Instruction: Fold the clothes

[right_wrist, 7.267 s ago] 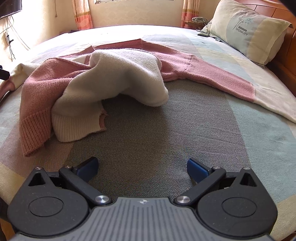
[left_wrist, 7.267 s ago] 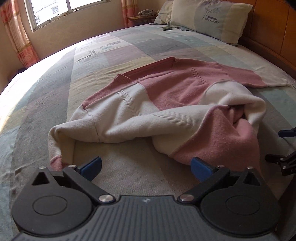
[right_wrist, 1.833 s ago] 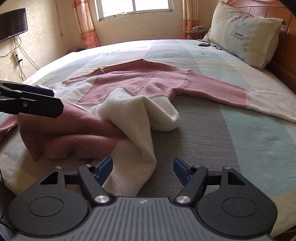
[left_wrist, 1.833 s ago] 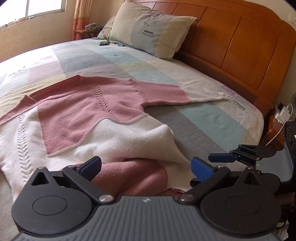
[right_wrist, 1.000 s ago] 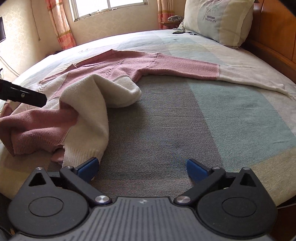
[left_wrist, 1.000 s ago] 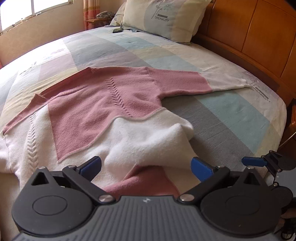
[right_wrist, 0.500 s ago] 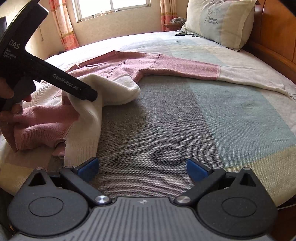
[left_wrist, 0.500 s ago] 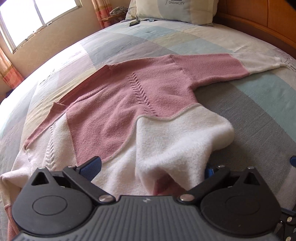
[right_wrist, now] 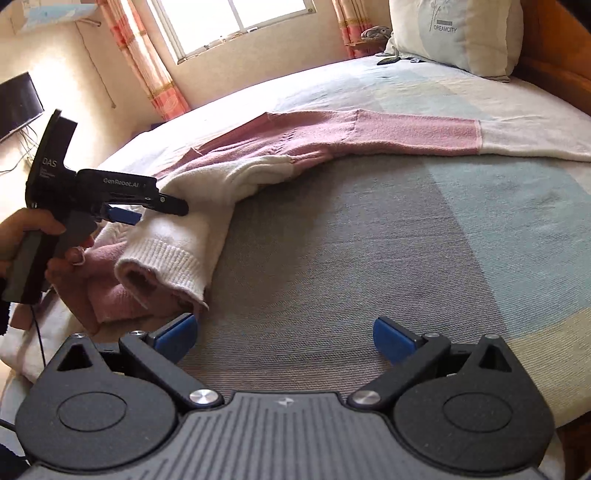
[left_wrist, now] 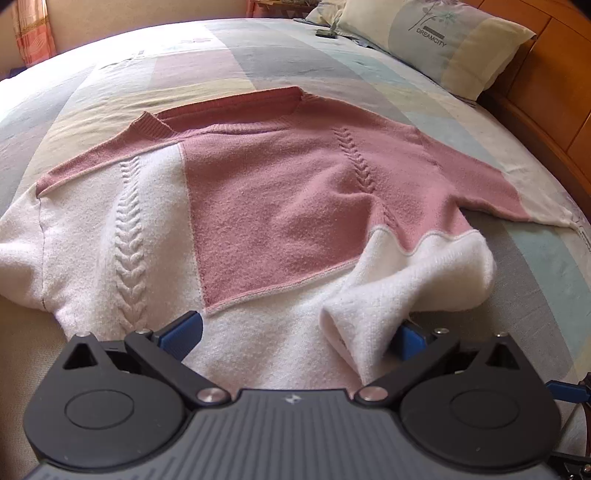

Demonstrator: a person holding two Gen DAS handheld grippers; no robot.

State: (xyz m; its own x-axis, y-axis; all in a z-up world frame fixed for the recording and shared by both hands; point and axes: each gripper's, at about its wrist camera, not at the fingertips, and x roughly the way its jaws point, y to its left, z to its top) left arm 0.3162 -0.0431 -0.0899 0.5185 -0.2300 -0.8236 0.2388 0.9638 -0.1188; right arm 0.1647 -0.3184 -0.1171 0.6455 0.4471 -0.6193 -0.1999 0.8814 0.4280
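Note:
A pink and white knitted sweater (left_wrist: 280, 206) lies face up on the patchwork bedspread (left_wrist: 207, 59), neckline toward the pillows. Its lower right part is bunched into a white fold (left_wrist: 399, 295). My left gripper (left_wrist: 295, 332) hangs open low over the white hem, and the fold rests against its right finger (left_wrist: 410, 338). In the right wrist view the ribbed hem (right_wrist: 173, 258) is rumpled, showing pink inside, with one sleeve (right_wrist: 406, 133) stretched out right. My right gripper (right_wrist: 284, 336) is open over bare bedspread, its left finger (right_wrist: 177, 334) just beside the hem. A hand holds the left gripper (right_wrist: 155, 208) over the hem.
A pillow (left_wrist: 443, 40) leans on the wooden headboard (left_wrist: 554, 122) at the far right, with a small dark object (left_wrist: 325, 34) beside it. A window (right_wrist: 236, 18) with checked curtains and a wall screen (right_wrist: 18, 103) are behind. The bed's edge (right_wrist: 546, 417) runs near my right gripper.
My left gripper has swung left and now looks squarely up the sweater, the white fold against its right finger. My right gripper has tilted and come closer to the ribbed hem.

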